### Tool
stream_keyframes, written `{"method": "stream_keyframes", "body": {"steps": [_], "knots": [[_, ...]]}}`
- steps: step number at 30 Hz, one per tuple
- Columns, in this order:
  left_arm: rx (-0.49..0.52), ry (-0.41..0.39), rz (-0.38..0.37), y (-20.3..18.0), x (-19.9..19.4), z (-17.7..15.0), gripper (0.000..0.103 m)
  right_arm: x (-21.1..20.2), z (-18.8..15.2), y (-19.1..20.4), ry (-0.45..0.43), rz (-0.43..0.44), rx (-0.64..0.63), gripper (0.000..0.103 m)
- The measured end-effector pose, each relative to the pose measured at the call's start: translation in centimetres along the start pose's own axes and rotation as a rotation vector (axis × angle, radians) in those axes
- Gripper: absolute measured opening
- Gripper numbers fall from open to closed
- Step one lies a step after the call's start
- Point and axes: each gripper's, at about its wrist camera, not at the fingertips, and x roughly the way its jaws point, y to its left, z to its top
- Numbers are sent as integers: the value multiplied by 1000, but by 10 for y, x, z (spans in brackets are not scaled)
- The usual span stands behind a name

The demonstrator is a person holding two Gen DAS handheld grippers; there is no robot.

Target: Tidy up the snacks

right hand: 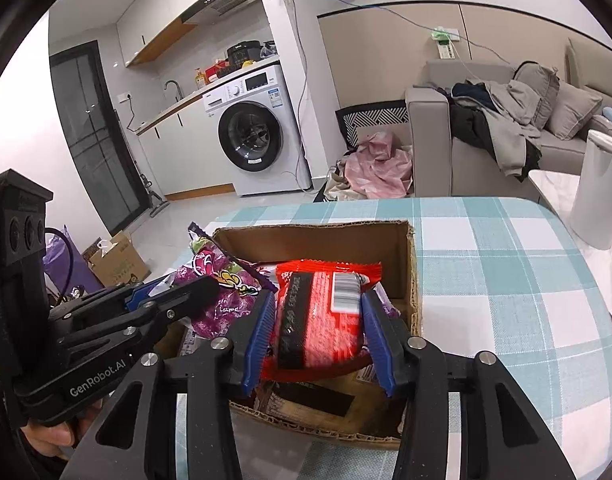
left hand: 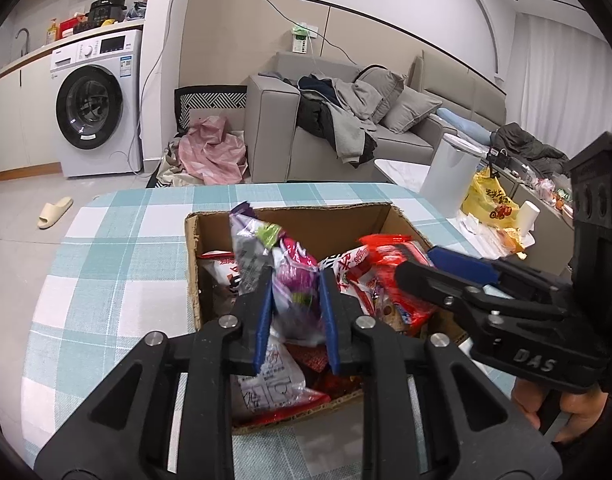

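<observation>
While both grippers stand over the cardboard box (left hand: 290, 220) on the checked tablecloth (left hand: 106, 264), the step in hand reads as placing snacks into that box. The box is the largest item: it lies directly ahead of and below both sets of fingers, open at the top, already holding several packets.

The right gripper (right hand: 317, 332) has 1 red packet (right hand: 321, 320) between its fingers. The packet spans most of the gap, with its barcode end pointing away from the camera, and it sits over the box interior. The jaws are partly open; contact at the pads looks slack, with a sliver of gap on the far-right pad, so the grip is judged released or nearly so.

The left gripper (left hand: 296, 316) has 1 purple packet (left hand: 298, 292) between its fingers. The jaws stand at a narrow opening, and a thin gap shows beside each pad, so the packet is judged no longer clamped. It stands upright in the box, leaning against a taller clear-and-purple bag (left hand: 252, 248) just left of the left finger.

Next move, as a judgement: widen both jaws fully, then draw each gripper back and up without snagging the wrappers. Risk: the upright purple packet may tip as the fingers leave.
</observation>
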Motion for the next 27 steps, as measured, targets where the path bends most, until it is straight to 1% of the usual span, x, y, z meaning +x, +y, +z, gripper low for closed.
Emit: {"method": "stream_keyframes", "body": {"steps": [1,2,3,4,6,7,8,9,10,11,12,14,16,22,27], "knots": [[6,3,6,-1,-1,-1,31,-3,0,0,-6,4,-4,54],[12,6,13,-2,-1,-2,43,-6,-1,1,-11,1,-9,55],[16,4,17,-1,-3,-4,55,-8,-1,1,-17,-7,-15,59],[21,-2,25,0,-5,-6,60,-11,-2,1,-23,-11,-21,64],[31,-16,36,-1,-11,-8,73,-15,-2,0,-30,-11,-22,68],[36,-22,43,-1,-13,-10,76,-18,-3,-1,-34,-9,-23,71],[38,-26,51,-1,-16,-11,81,-20,-4,-2,-37,-11,-23,73],[40,-32,57,-1,-19,-13,84,-22,-4,-3,-39,-12,-25,79],[40,-37,55,0,-23,-14,85,-24,-6,-4,-44,-12,-26,88],[36,-44,53,1,-27,-16,89,-26,-6,-5,-50,-12,-25,92],[30,-53,52,1,-32,-18,95,-29,-8,-7,-58,-10,-23,96],[26,-81,62,2,-42,-23,102,-34,-11,-9,-70,7,-16,100],[34,-110,63,1,-54,-27,102,-39,-14,-11,-74,38,-3,102],[63,-137,72,-4,-78,-40,102,-52,-28,-13,-107,53,-9,102],[48,-147,76,-3,-95,-54,102,-62,-38,-10,-136,63,-33,103]]}}
